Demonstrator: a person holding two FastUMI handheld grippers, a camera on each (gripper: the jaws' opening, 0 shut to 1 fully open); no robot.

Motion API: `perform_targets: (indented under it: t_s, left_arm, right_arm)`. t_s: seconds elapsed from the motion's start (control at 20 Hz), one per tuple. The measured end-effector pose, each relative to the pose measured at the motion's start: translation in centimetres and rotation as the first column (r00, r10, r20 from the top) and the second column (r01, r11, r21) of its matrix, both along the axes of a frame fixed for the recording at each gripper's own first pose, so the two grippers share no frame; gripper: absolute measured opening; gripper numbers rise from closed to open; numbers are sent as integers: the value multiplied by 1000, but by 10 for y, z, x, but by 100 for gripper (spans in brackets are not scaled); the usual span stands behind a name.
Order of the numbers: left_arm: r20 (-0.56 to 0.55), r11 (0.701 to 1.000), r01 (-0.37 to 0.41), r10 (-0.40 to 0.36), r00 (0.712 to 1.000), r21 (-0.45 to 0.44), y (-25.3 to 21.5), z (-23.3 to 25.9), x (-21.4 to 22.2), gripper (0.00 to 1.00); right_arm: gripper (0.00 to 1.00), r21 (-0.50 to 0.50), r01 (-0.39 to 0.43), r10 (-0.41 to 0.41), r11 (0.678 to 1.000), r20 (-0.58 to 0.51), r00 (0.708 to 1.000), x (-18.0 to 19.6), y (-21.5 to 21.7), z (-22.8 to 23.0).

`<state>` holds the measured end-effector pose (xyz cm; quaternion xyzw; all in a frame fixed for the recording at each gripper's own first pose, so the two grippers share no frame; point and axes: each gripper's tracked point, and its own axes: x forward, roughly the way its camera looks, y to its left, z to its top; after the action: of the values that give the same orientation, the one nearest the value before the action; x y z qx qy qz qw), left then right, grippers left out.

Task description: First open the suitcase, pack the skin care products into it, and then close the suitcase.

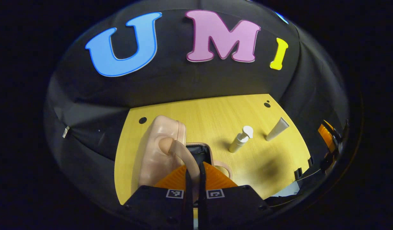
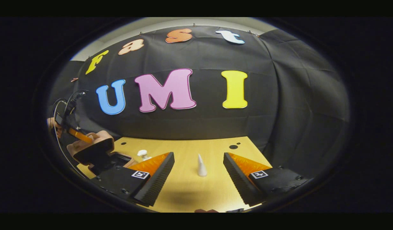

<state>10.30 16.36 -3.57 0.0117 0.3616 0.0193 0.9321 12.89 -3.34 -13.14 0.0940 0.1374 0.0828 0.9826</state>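
The left gripper (image 1: 194, 179) has its fingers pressed together on the pink handle (image 1: 183, 156) of the suitcase lid (image 1: 159, 150), which stands tilted up over the dark open interior (image 1: 201, 153) near the tabletop's (image 1: 203, 111) left edge. In the right gripper view the raised lid (image 2: 94, 148) shows its dark inner face. The right gripper (image 2: 199, 177) hovers with its fingers wide apart — nothing between them but the tube (image 2: 201, 166), which stands upright farther off, its narrow end up. In the left gripper view that tube (image 1: 277, 129) sits toward the right edge, and the pump bottle (image 1: 241, 139) stands upright between it and the suitcase — pump head on top.
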Motion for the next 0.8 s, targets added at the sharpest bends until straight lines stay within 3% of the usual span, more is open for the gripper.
perform_targets:
  t_s: [0.35,0.55,0.8]
  left_arm:
    - [65,983,-138,131,989,125,164,18,0,11]
    - [84,924,-246,232,969,293,275,7,-6,11]
    - [-1,907,-326,339,941,265,355,-63,-11,11]
  right_arm:
    - [98,16,-15,16,1000,-30,999,4,39,-1]
    - [98,-7,31,-31,1000,-32,999,1,42,4]
    - [99,-37,100,-101,994,-34,994,-10,45,4]
